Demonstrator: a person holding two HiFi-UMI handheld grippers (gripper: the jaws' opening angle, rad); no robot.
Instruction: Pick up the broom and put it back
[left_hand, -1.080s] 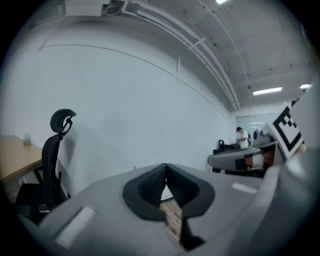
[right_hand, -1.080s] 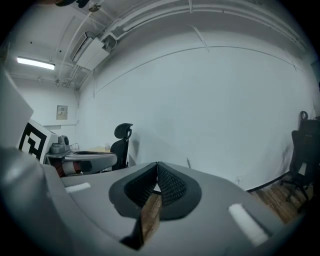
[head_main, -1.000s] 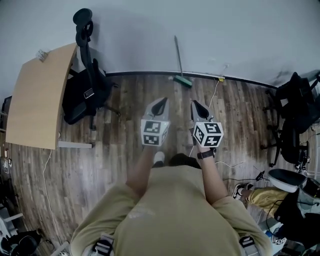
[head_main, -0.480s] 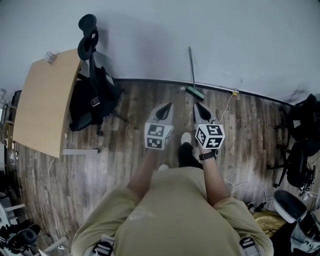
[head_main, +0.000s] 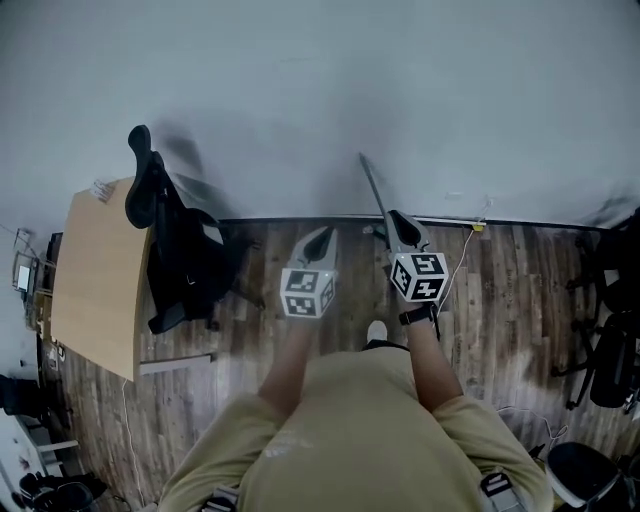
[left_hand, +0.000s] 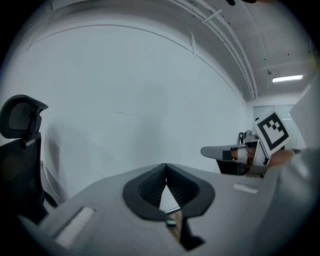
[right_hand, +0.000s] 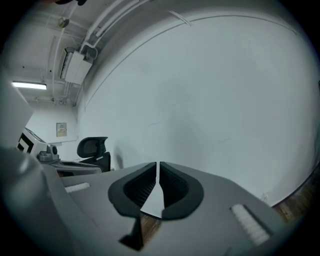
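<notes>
The broom (head_main: 372, 188) leans upright against the white wall, its long grey handle rising from the skirting. Its head is mostly hidden behind my right gripper (head_main: 397, 218), which is shut and empty, with its tip just in front of the broom's foot. My left gripper (head_main: 322, 236) is held beside it to the left, also shut with nothing between the jaws. In the left gripper view the fingertips (left_hand: 165, 168) meet, and a small green bit (left_hand: 171, 223) shows low through the gap. The right gripper view faces bare wall and shows no broom.
A black office chair (head_main: 185, 255) stands left of the grippers by the wall, next to a wooden desk (head_main: 95, 270). A white cable (head_main: 462, 262) trails over the plank floor at the right. Another dark chair (head_main: 612, 350) sits at the far right edge.
The person has walked up to the wall with both grippers held out in front. The broom and wall are now much nearer. The broom's foot has gone behind the right gripper.
</notes>
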